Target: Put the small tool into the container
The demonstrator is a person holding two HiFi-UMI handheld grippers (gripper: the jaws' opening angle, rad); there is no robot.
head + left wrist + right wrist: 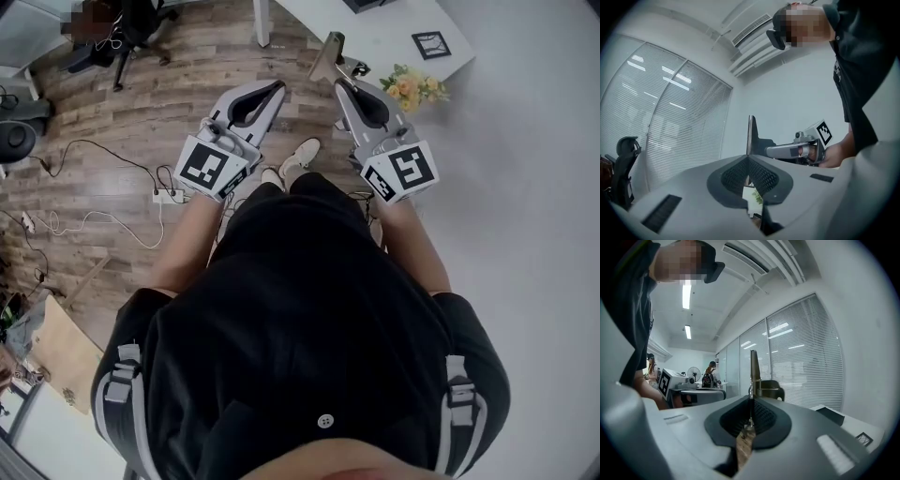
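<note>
I stand on the wooden floor short of a white table [375, 33] and look down my own body. I hold both grippers level in front of me, pointing towards the table. My left gripper [278, 86] is shut, and in its own view the closed jaws [750, 138] form one thin upright edge. My right gripper [330, 56] is likewise shut, its jaws [753, 366] pressed together with nothing visible between them. Each gripper shows in the other's view [797, 150] [693, 394]. I make out no small tool and no container.
On the table lie a black square frame [431, 44] and a bunch of flowers [412, 89]. A power strip with cables [169, 195] lies on the floor at the left. An office chair [122, 37] stands at the back left. Blinds [811, 357] cover the windows.
</note>
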